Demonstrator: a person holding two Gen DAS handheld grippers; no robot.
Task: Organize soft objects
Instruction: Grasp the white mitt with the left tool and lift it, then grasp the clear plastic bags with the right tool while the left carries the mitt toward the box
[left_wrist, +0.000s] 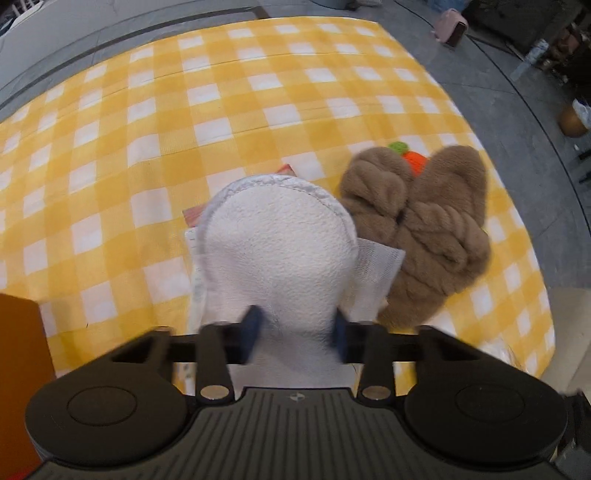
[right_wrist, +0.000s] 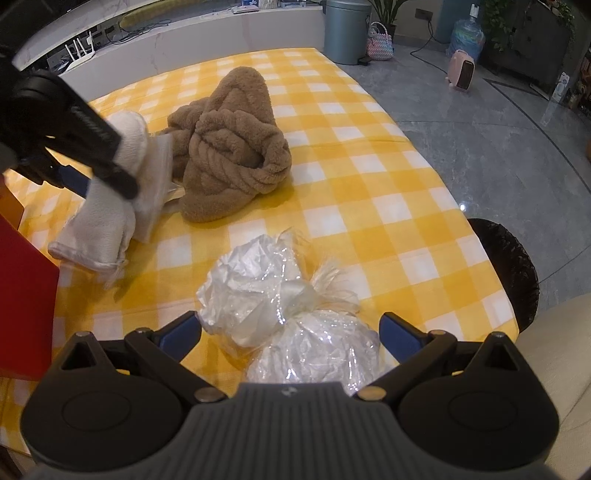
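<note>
Left wrist view: left claw (left_wrist: 297, 338) pinches the white slipper (left_wrist: 277, 236), blue pads pressed into its sides, over the yellow checked bench (left_wrist: 147, 110); brown plush slippers (left_wrist: 424, 221) lie just beside it.

Right wrist view: right claw (right_wrist: 291, 332) stands wide, astride crumpled clear plastic bags (right_wrist: 280, 306), pads not pressing them. Brown slippers (right_wrist: 229, 147) rest farther back.
</note>
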